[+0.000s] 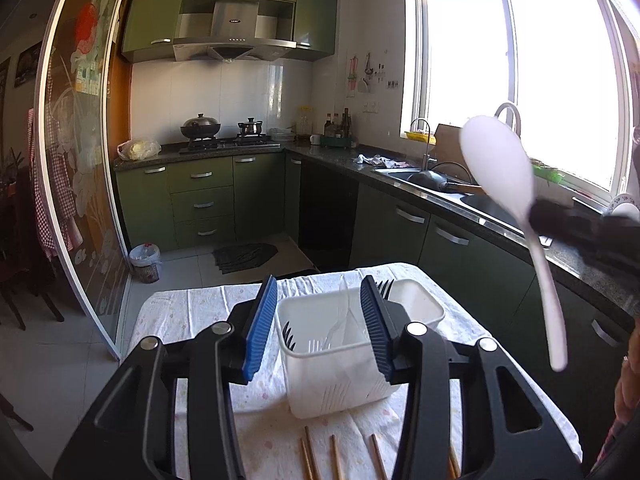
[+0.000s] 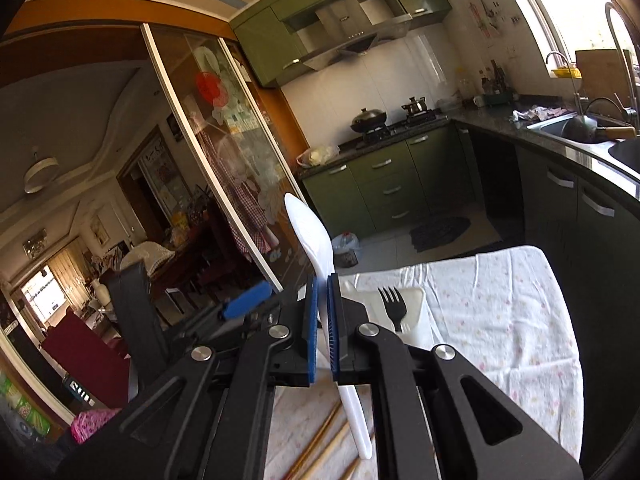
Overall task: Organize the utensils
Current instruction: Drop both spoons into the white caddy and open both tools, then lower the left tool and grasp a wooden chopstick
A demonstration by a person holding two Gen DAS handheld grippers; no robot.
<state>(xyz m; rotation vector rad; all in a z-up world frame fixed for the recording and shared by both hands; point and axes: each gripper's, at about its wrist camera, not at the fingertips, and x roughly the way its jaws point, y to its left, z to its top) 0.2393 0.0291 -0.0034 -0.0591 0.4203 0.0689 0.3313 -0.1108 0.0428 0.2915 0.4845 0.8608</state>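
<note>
The right tongs pinch a white plastic rice spoon at the neck, bowl up and handle hanging, held in the air above the table, probably so the handle can drop into the caddy. The left tongs stand open astride that ribbed white plastic caddy without touching it, perhaps to steady it. Black forks and a clear utensil already stand inside. Slim wooden chopsticks lie on the wrinkled floral cloth.
</note>
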